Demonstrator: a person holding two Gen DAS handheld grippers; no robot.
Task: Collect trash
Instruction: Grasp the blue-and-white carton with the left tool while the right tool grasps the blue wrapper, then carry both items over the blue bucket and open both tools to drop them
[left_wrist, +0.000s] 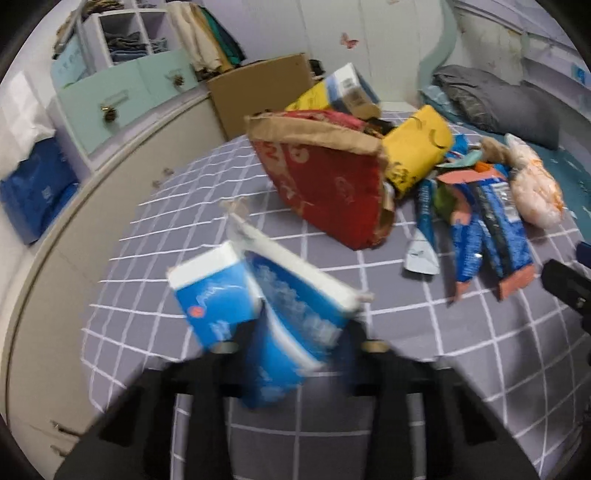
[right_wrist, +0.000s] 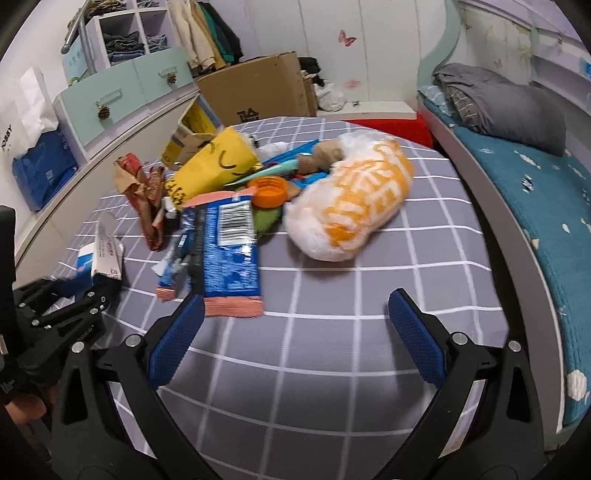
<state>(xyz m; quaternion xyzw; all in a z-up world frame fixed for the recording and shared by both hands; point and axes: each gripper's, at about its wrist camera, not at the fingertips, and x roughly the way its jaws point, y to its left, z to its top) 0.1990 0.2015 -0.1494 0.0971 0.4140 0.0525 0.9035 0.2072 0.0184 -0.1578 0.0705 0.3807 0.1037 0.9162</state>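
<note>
Two hand-held grippers worked over the grid-patterned bed (right_wrist: 332, 332) — the left hand-held gripper (left_wrist: 295, 332) clamped a blue-and-white carton (left_wrist: 266, 306) above the sheet; the right hand-held gripper (right_wrist: 295, 328) gaped empty, just beside a blue wrapper (right_wrist: 225, 251) in the trash heap.

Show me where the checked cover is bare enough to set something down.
Free: the checked cover between the right gripper and the white-orange bag. Crowded: the blue wrappers and the yellow bag beyond them.
</note>
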